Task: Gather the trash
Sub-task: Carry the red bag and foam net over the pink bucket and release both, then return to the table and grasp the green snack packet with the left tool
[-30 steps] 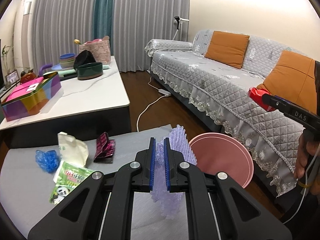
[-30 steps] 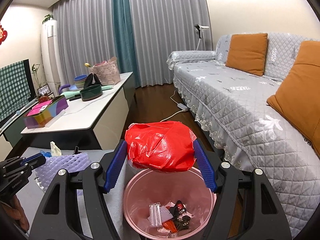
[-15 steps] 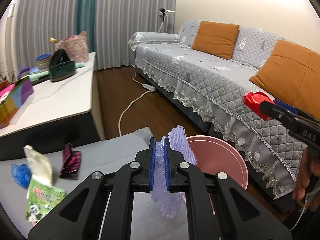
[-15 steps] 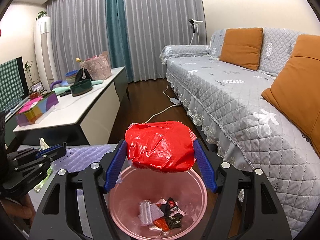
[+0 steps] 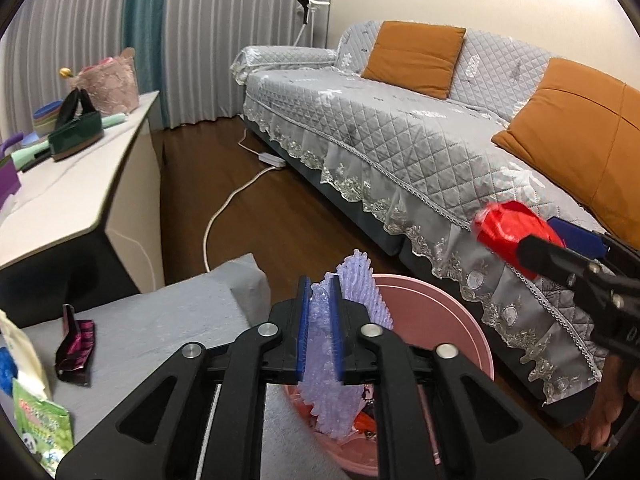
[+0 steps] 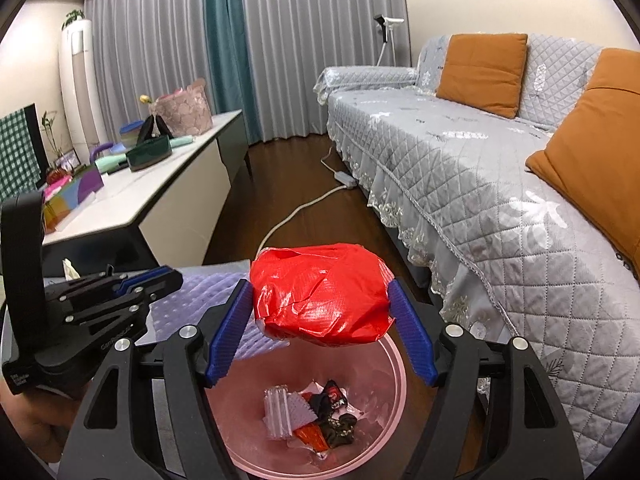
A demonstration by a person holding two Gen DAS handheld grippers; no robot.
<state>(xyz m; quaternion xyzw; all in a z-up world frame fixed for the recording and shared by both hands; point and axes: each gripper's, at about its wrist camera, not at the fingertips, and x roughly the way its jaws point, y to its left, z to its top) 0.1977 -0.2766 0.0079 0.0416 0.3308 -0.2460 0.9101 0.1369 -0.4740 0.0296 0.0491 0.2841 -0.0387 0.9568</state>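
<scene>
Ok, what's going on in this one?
A person is collecting trash with a claw in each hand. The left claw has a purple foam net between its pads and is opening above the pink bin. The right claw, also opening, has a crumpled red bag between its pads over that bin. More wrappers wait on the grey surface.
</scene>
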